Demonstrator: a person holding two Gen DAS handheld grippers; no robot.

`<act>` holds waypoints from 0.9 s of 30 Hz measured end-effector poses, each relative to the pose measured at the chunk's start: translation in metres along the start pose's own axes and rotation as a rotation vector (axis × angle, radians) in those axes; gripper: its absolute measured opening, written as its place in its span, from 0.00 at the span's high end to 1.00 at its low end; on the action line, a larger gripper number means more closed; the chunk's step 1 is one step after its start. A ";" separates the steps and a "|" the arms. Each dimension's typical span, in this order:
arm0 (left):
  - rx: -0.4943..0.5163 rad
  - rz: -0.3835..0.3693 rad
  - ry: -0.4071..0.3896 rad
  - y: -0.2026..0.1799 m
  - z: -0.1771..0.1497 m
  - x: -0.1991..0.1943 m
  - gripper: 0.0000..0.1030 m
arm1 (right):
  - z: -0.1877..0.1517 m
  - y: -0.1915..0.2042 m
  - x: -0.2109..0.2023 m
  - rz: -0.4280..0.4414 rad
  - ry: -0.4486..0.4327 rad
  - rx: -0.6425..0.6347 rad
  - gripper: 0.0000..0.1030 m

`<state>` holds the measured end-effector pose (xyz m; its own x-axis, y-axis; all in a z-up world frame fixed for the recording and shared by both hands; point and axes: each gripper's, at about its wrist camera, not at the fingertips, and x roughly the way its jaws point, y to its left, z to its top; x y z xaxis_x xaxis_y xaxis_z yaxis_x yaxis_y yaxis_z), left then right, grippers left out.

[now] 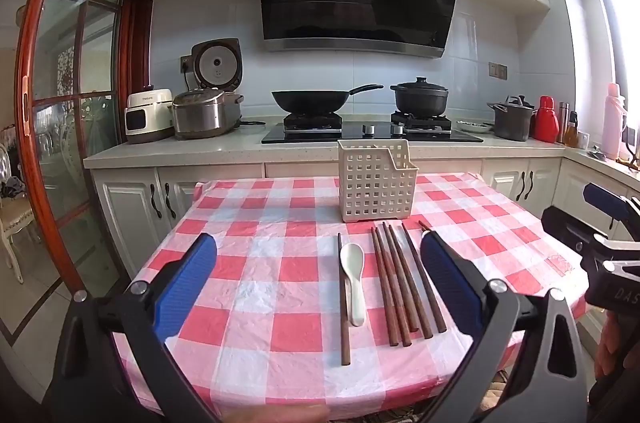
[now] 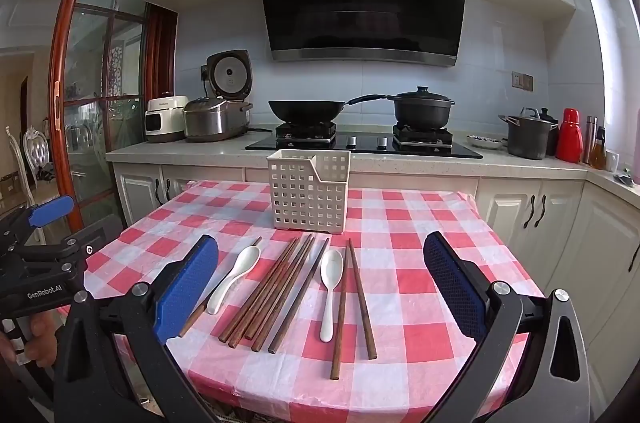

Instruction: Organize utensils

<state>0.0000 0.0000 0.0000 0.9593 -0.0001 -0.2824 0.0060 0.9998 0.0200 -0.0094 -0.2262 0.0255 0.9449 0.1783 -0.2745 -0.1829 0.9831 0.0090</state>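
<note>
A cream perforated utensil basket (image 1: 376, 181) (image 2: 309, 191) stands upright and looks empty at the far side of the red-checked table (image 1: 256, 263) (image 2: 420, 263). In front of it lie several brown wooden chopsticks (image 1: 400, 283) (image 2: 276, 291) and two white ceramic spoons. One spoon (image 1: 354, 281) (image 2: 236, 277) lies left of the bunch, the other (image 2: 331, 291) right of it, beside two more chopsticks (image 2: 360, 299). My left gripper (image 1: 316, 279) is open and empty above the near table edge. My right gripper (image 2: 320, 283) is open and empty, also over the near edge.
Behind the table runs a counter (image 1: 168, 153) with rice cookers, a hob with a wok (image 1: 308, 99) and a black pot (image 1: 420, 97), and bottles at the right. A glass door with a red frame (image 1: 44, 103) stands at the left.
</note>
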 end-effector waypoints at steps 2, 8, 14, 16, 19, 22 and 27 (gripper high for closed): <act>-0.001 -0.001 -0.001 0.000 0.000 0.000 0.04 | 0.001 0.001 0.004 0.003 0.004 -0.002 0.07; 0.000 0.000 0.000 0.000 0.000 0.000 0.04 | -0.001 -0.004 0.004 -0.006 0.002 0.003 0.07; 0.002 -0.005 0.003 0.000 0.000 0.000 0.04 | 0.003 -0.004 0.004 -0.029 0.017 -0.006 0.07; 0.002 -0.007 0.005 -0.001 0.000 0.000 0.04 | 0.003 -0.004 0.005 -0.031 0.019 -0.007 0.07; 0.000 -0.008 0.011 -0.003 0.000 0.001 0.04 | 0.002 -0.004 0.005 -0.033 0.017 -0.008 0.07; 0.001 -0.008 0.012 -0.005 -0.001 0.002 0.04 | 0.002 -0.004 0.006 -0.033 0.018 -0.007 0.07; 0.000 -0.007 0.015 -0.005 0.000 0.002 0.04 | 0.000 -0.004 0.006 -0.035 0.014 -0.001 0.07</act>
<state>0.0021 -0.0048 -0.0010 0.9549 -0.0071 -0.2968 0.0130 0.9998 0.0179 -0.0033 -0.2293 0.0239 0.9467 0.1431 -0.2885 -0.1501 0.9887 -0.0022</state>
